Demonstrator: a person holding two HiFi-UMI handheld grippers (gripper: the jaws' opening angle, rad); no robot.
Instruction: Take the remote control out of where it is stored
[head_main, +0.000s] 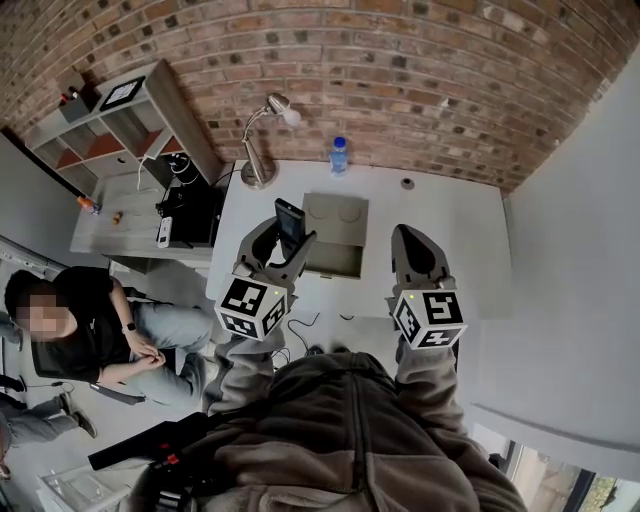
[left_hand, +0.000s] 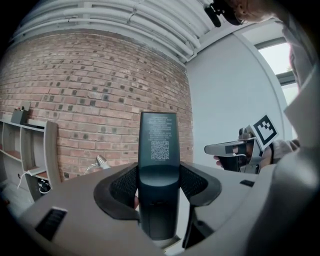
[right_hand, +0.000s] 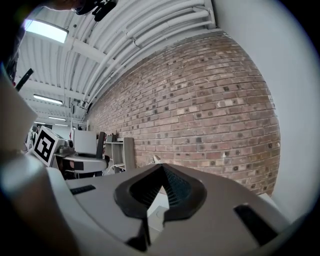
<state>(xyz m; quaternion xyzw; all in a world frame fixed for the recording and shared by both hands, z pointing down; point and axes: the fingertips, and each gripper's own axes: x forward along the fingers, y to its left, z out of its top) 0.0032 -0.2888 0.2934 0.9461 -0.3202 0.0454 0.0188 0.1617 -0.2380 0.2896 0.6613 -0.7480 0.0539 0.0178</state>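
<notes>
A black remote control (head_main: 290, 224) stands upright between the jaws of my left gripper (head_main: 283, 243), which is shut on it above the white desk. In the left gripper view the remote control (left_hand: 158, 170) fills the middle, its back label with a square code facing the camera, the pads (left_hand: 125, 187) pressing its sides. The grey storage box (head_main: 333, 235) lies open on the desk just right of the remote. My right gripper (head_main: 415, 245) hovers to the right of the box, its jaws shut with nothing between them (right_hand: 161, 192).
A desk lamp (head_main: 262, 140), a water bottle (head_main: 339, 155) and a small round object (head_main: 407, 184) stand at the desk's far edge by the brick wall. A shelf unit (head_main: 110, 120) and a low table (head_main: 120, 215) are at left; a seated person (head_main: 90, 325) is nearby.
</notes>
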